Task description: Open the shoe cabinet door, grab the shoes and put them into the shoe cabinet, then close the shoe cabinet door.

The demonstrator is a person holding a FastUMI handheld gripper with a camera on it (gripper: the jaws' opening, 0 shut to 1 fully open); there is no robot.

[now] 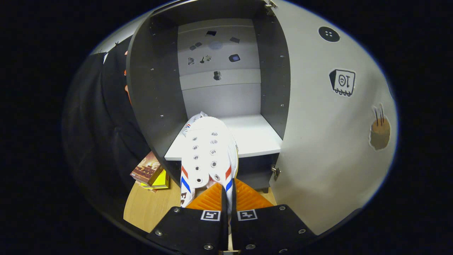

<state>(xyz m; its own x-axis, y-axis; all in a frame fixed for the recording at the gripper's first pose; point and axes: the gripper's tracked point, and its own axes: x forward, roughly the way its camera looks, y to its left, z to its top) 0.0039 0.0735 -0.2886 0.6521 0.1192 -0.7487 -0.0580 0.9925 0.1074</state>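
Open shoe cabinet [226,95], white shelf [254,136] bare right of centre | your gripper [228,193] pinches white sneaker [208,148], toe over shelf's front edge | door [329,141] swung right.

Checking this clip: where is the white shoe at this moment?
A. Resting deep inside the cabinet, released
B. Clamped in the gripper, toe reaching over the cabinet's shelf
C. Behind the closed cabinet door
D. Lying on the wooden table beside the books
B. The gripper is shut on the white shoe, whose toe extends over the white shelf of the cabinet, its door swung open.
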